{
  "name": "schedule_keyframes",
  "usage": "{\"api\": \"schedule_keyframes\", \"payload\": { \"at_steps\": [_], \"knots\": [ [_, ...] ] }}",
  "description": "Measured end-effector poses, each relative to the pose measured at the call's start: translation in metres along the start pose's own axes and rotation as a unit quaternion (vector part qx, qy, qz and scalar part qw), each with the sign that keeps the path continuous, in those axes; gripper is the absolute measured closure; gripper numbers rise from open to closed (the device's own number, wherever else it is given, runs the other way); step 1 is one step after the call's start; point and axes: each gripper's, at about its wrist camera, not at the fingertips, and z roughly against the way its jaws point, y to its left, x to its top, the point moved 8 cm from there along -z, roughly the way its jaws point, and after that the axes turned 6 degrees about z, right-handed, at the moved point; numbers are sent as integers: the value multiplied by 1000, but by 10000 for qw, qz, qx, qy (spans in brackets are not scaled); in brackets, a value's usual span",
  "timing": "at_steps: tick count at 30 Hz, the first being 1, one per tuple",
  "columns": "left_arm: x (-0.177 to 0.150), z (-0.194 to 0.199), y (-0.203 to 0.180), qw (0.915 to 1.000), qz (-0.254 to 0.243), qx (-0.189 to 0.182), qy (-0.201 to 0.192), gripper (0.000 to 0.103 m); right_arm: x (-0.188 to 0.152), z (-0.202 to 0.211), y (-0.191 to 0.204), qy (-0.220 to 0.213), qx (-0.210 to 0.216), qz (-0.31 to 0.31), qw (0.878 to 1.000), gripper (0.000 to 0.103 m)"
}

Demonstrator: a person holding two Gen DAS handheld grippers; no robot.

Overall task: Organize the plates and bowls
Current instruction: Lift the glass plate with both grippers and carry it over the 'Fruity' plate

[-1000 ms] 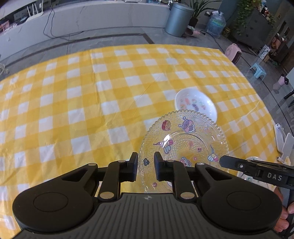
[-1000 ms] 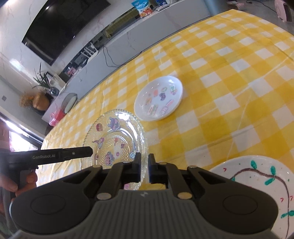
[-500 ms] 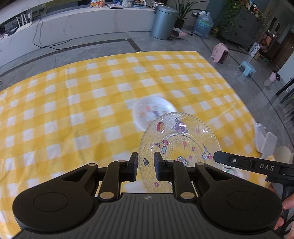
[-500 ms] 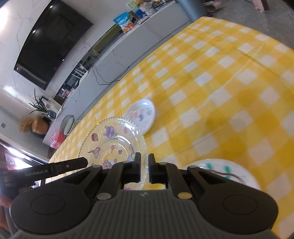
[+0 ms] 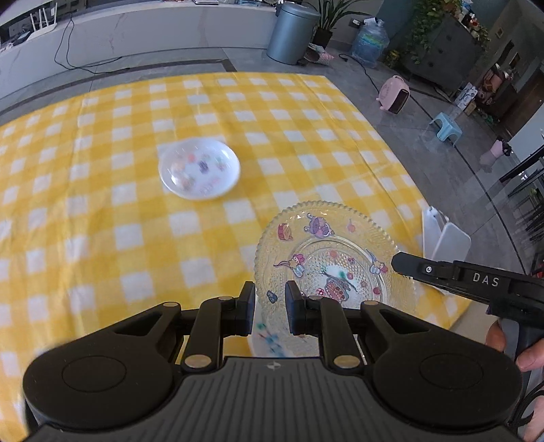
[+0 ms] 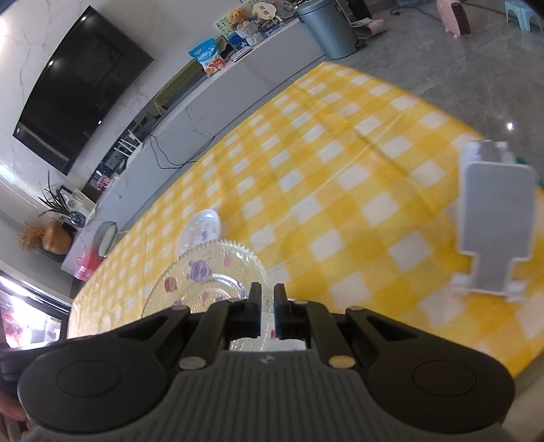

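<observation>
A clear glass plate (image 5: 335, 244) with cartoon stickers hangs above the yellow checked table (image 5: 102, 221), held from two sides. My left gripper (image 5: 270, 299) is shut on its near-left rim. My right gripper (image 6: 267, 299) is shut on the opposite rim (image 6: 210, 268); in the left wrist view its black finger (image 5: 408, 267) reaches in from the right. A small white plate (image 5: 199, 168) with stickers lies on the cloth further back, also seen in the right wrist view (image 6: 200, 231). Part of a white painted plate (image 5: 272, 340) shows blurred under the glass plate.
A white dish rack (image 6: 493, 221) stands upright at the table's right edge (image 5: 442, 238), close to the glass plate. A person's hand (image 5: 520, 353) holds the right gripper's handle. Beyond the table are a grey bin (image 5: 292, 32), a pink heater and a blue stool.
Both grippers have carried the glass plate to the right, toward the table's edge and the white rack. The small white plate has fallen behind to the left. The rack has come into the right wrist view.
</observation>
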Motion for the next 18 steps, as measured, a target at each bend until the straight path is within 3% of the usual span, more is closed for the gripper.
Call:
{"api": "schedule_keyframes", "payload": {
  "at_steps": [7, 18],
  "knots": [
    [-26, -23, -7, 9989, 246, 341, 199, 83, -19, -7, -31, 336, -137, -224, 9991, 99],
    [-40, -34, -1, 9955, 232, 882, 245, 83, -32, -24, -25, 718, -382, 147, 9966, 99]
  ]
}}
